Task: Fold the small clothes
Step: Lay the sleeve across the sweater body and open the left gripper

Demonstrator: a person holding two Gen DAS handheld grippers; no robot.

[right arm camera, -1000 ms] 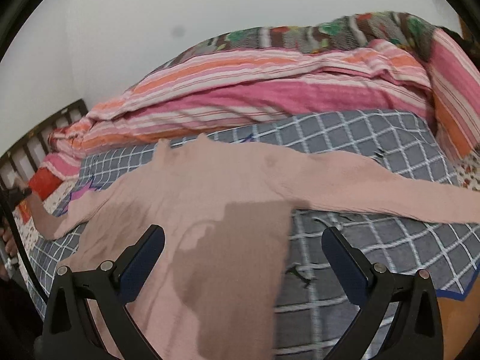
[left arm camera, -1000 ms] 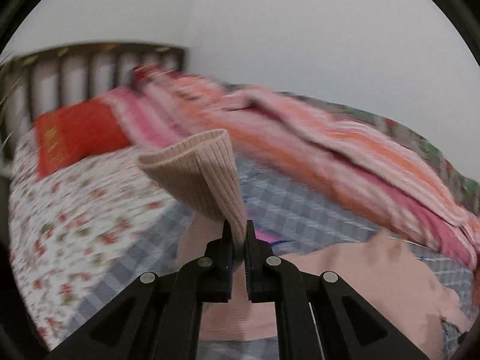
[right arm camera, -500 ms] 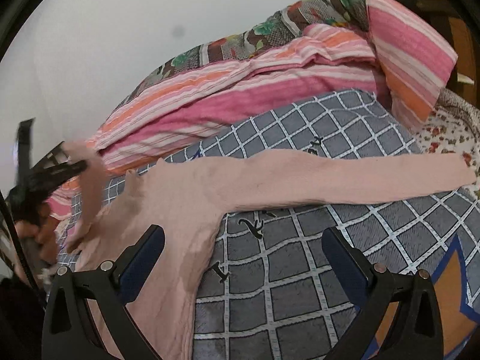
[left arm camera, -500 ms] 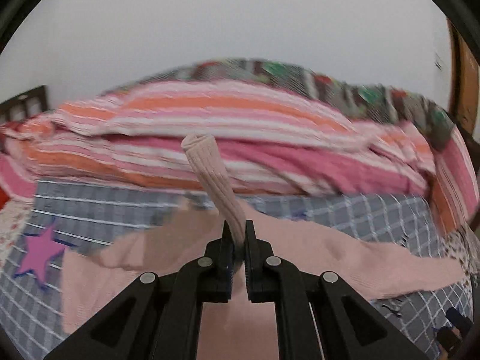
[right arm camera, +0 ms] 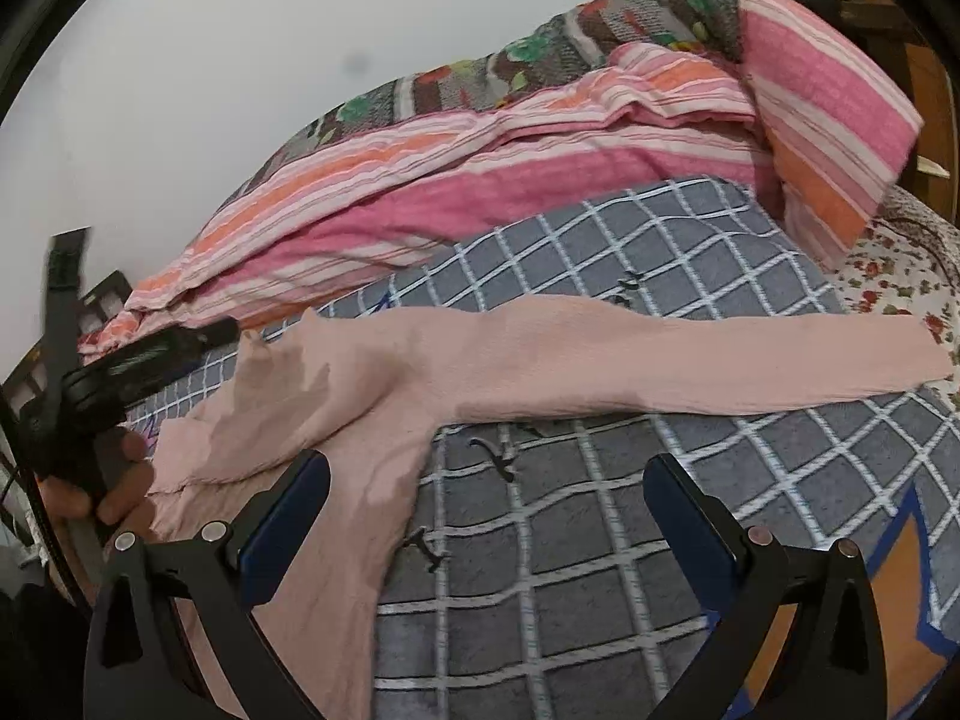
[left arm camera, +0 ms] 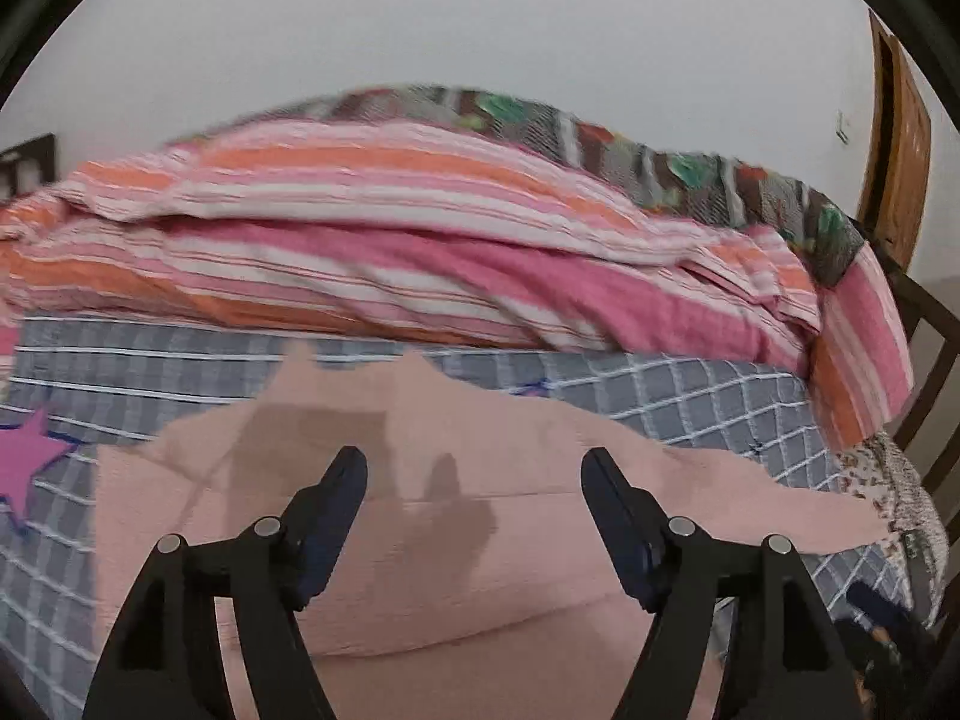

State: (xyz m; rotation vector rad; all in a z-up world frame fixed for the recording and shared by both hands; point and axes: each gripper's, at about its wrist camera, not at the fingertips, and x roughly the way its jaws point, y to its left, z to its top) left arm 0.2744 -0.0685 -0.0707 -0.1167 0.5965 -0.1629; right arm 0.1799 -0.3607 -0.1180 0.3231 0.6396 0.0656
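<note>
A pale pink long-sleeved knit top (left arm camera: 480,540) lies flat on the grey checked bedspread (left arm camera: 690,390). In the left wrist view my left gripper (left arm camera: 474,474) is open and empty just above the top's body; one sleeve lies folded across the body. In the right wrist view the top (right arm camera: 372,420) is at the left, and its other sleeve (right arm camera: 720,360) stretches out to the right. My right gripper (right arm camera: 486,480) is open and empty above the bedspread beside the top. The left gripper (right arm camera: 138,360), in a hand, shows there at the far left.
A heap of pink and orange striped bedding (left arm camera: 420,252) and a floral patterned blanket (right arm camera: 540,60) lie along the wall behind the top. A floral sheet (right arm camera: 888,264) shows at the right. A wooden bed frame (left arm camera: 924,348) stands at the right edge.
My left gripper carried the sleeve cuff over the top's body, then opened and let it go. The sleeve now lies folded on the body. My right gripper stayed open and shifted slightly.
</note>
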